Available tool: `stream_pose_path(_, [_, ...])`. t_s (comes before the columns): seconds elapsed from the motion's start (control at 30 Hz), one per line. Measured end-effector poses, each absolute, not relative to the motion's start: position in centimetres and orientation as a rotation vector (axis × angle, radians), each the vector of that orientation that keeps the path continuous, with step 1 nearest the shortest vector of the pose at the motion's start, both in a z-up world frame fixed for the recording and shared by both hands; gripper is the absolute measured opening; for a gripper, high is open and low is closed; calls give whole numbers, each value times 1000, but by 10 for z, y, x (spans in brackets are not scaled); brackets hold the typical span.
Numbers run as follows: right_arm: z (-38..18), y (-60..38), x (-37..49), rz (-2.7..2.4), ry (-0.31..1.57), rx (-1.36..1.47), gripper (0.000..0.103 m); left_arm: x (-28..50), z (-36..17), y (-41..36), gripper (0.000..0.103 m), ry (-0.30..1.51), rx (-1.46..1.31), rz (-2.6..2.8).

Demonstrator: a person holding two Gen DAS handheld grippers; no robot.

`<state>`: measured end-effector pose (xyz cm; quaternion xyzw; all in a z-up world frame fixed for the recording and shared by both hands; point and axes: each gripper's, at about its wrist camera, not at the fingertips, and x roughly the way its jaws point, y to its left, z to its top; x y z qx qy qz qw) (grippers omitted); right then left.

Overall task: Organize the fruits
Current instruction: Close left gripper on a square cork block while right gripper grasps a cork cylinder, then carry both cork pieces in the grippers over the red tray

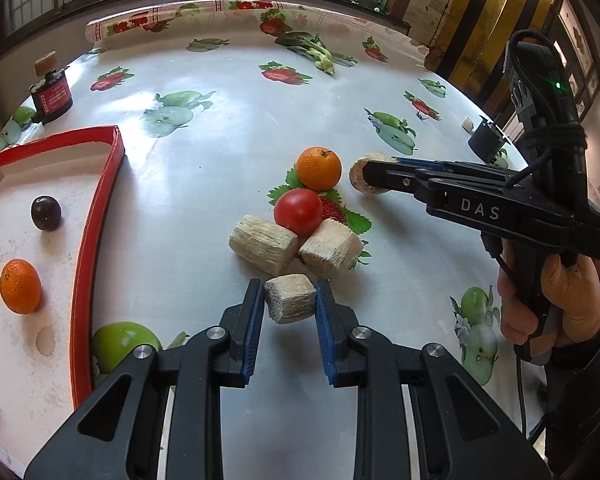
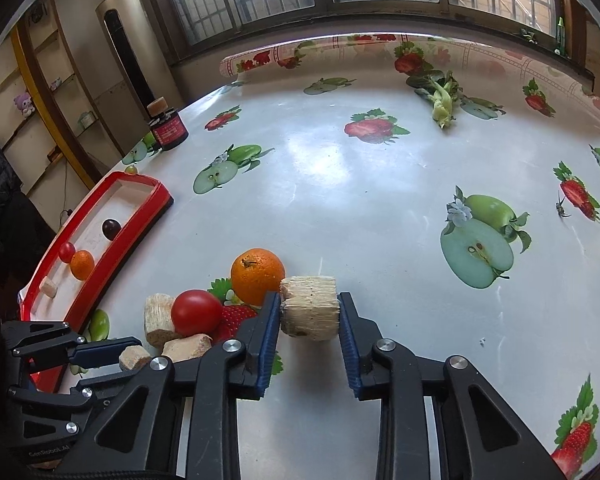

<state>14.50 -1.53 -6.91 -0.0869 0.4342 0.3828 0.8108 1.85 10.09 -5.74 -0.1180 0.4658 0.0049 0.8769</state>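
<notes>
My left gripper (image 1: 290, 300) pinches a small sugarcane chunk (image 1: 290, 298), its cut end facing me. My right gripper (image 2: 309, 312) pinches a fatter sugarcane piece (image 2: 309, 307), its long way running from pad to pad. An orange (image 2: 257, 276) sits just beside it. A tomato (image 1: 298, 212) and two more cane pieces (image 1: 263, 243) crowd the middle. The red tray (image 1: 100, 216) waits at the left. The table (image 1: 220, 160) beyond is open.

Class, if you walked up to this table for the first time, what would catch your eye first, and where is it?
Each claw is shut on a pale sugarcane chunk: the left claw near the table's front, the right claw beside the orange. A red tomato sits among more chunks, and a red tray at left holds fruit.
</notes>
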Motion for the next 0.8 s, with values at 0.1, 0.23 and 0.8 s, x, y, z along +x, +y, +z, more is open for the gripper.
stream_pose_path(0.1, [-60, -21, 137, 821, 914, -177, 29, 12, -50, 105, 22, 956, -250, 21])
stream_pose_path(0.23, [-45, -25, 125, 837, 886, -170, 29, 1, -43, 112, 22, 938, -254, 42])
stream_pose_path(0.8, [-10, -2, 76, 932, 820, -199, 29, -41, -21, 148, 23, 878, -276, 139])
